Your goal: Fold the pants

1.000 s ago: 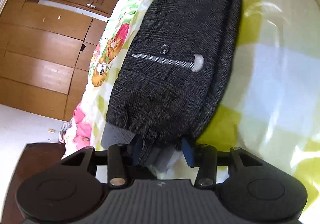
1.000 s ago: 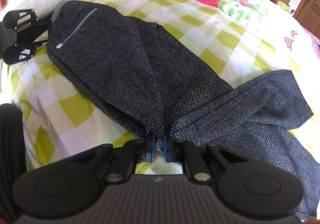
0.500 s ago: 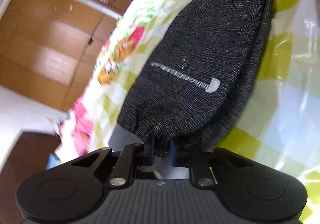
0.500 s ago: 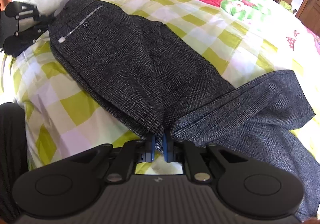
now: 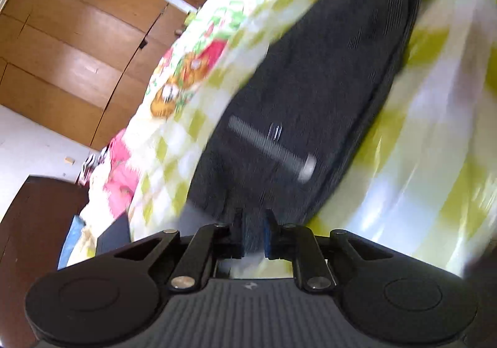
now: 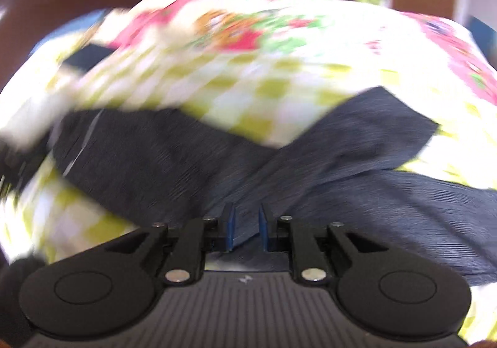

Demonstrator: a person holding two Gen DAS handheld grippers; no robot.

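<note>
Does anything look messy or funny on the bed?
Yes. The grey pants aren't laid straight: in the right wrist view the two legs splay apart and bunch into wrinkles near the right gripper. Both pictures are blurry, so finer details can't be seen.

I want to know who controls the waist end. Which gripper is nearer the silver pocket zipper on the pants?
Left. The left gripper pinches the waistband just below the zipper; the right gripper has the pants' crotch fold between its jaws, with the zipper far off at that view's left.
</note>
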